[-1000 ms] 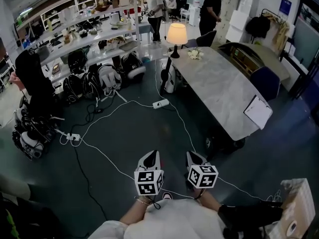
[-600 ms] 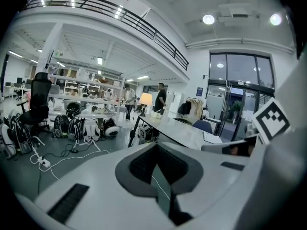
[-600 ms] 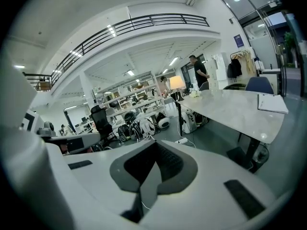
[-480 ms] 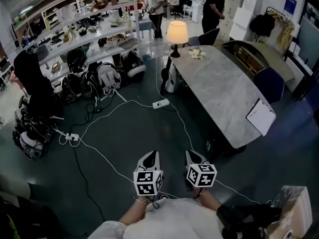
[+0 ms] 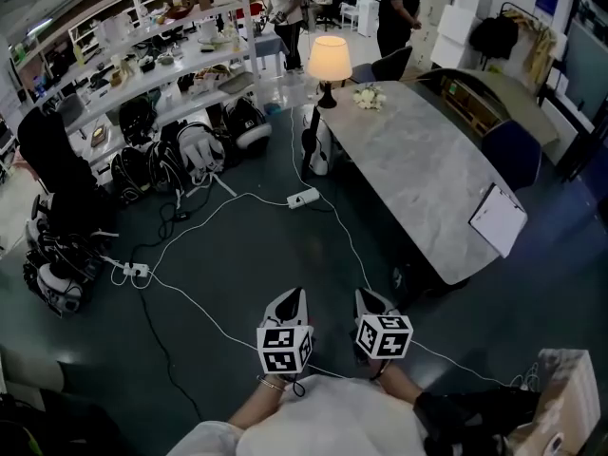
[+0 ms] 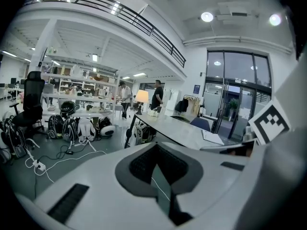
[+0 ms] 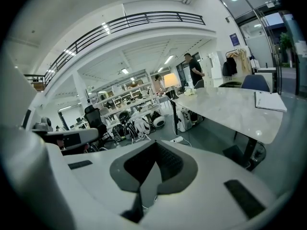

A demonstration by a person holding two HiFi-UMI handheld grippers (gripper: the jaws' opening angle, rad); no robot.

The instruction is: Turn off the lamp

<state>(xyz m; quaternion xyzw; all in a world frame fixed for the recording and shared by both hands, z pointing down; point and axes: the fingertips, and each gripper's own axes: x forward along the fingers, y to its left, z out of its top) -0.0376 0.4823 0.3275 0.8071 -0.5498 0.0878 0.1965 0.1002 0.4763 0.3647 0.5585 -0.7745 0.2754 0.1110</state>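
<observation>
A lit table lamp (image 5: 330, 60) with a glowing cream shade and dark stem stands on the far corner of a long pale marble-top table (image 5: 427, 179). It shows small in the left gripper view as the lamp (image 6: 142, 97) and in the right gripper view as the lamp (image 7: 170, 80). My left gripper (image 5: 288, 302) and right gripper (image 5: 370, 300) are held side by side close to my body, far from the lamp, over the dark floor. Both are shut with nothing between the jaws.
White cables and a power strip (image 5: 304, 198) trail across the floor between me and the table. Backpacks (image 5: 180, 150) line a shelf bench at left. A clipboard (image 5: 498, 220) lies on the table's near end. Two people (image 5: 391, 8) stand beyond the lamp. A cardboard box (image 5: 560, 407) sits at lower right.
The view has shifted forward slightly: the lamp and table sit a little higher and nearer in the head view. Both grippers keep the same pose, shut.
</observation>
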